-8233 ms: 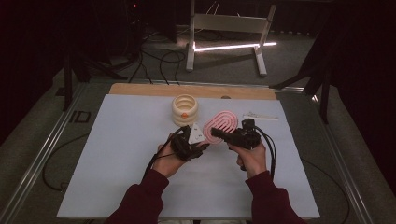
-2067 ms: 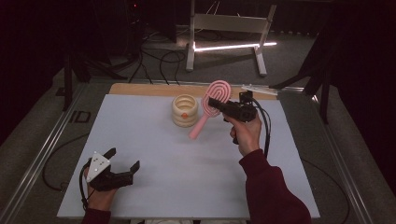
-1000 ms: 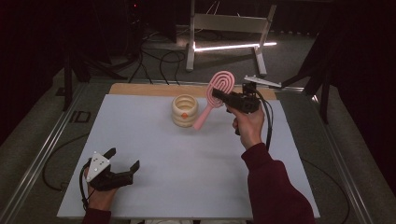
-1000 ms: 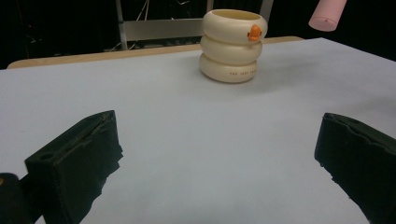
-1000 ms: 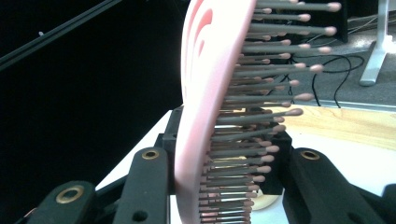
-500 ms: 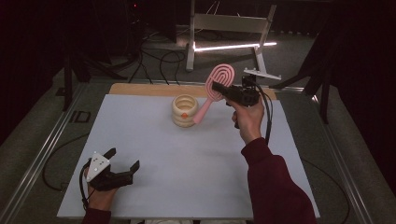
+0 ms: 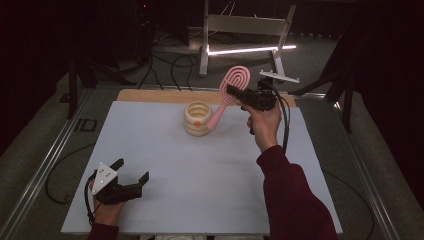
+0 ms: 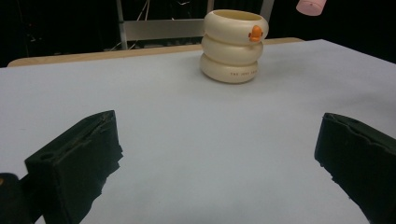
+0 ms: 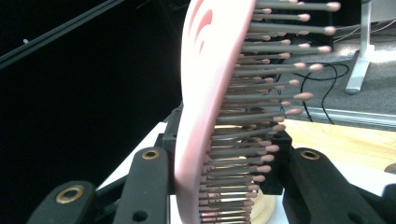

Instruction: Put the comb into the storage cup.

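Pink hairbrush [image 7: 231, 90] held in the air near the counter's [image 7: 200, 170] far edge, clamped across its head by the right tool [image 7: 235, 93]; handle slants down toward the cream ringed holder [image 7: 197, 118], tip just beside its rim. In the right gripper view the bristles [image 9: 261, 107] stick out sideways between the jaws. Holder stands upright by the middle of the far edge. Left tool [image 7: 131, 176] rests at the near left corner, released, jaws wide apart with bare counter between them.

High view overhead, facing forward; left gripper view low, sharing cream holder [image 7: 197, 118]
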The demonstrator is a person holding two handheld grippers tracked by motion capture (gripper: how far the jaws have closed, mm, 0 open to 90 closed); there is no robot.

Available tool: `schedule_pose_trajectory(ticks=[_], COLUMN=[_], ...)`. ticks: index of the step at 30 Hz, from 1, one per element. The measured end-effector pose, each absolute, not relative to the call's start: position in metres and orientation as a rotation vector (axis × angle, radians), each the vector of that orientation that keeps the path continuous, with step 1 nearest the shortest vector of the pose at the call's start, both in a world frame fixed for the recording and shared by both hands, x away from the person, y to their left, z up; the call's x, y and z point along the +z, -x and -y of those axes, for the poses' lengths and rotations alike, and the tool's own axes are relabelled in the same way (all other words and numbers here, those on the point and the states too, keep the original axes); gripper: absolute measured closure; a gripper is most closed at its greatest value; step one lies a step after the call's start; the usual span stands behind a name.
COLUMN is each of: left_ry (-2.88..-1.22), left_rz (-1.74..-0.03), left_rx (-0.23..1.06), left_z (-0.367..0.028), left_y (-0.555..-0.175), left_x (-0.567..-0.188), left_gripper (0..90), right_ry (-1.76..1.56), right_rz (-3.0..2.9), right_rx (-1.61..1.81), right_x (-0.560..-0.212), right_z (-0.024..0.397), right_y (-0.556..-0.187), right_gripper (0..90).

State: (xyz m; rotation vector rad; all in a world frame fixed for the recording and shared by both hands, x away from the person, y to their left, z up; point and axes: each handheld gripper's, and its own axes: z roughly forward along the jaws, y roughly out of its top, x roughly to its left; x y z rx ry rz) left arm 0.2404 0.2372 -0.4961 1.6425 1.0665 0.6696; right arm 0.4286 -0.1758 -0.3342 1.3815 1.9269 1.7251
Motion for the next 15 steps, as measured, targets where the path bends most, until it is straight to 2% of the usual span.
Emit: schedule_pose_trajectory(ticks=[15], left_ry=[-1.639], left_rz=[-1.064], left_rx=[0.663], left_z=[-0.2382], left_y=[-0.2402], left_x=[-0.4964], left_gripper=[0.7], right_ry=[-1.39], right_rz=[-1.896], right_rx=[1.701], right_x=[-0.3302], right_z=[0.1745], right_y=[-0.4361], right_gripper=[63.7])
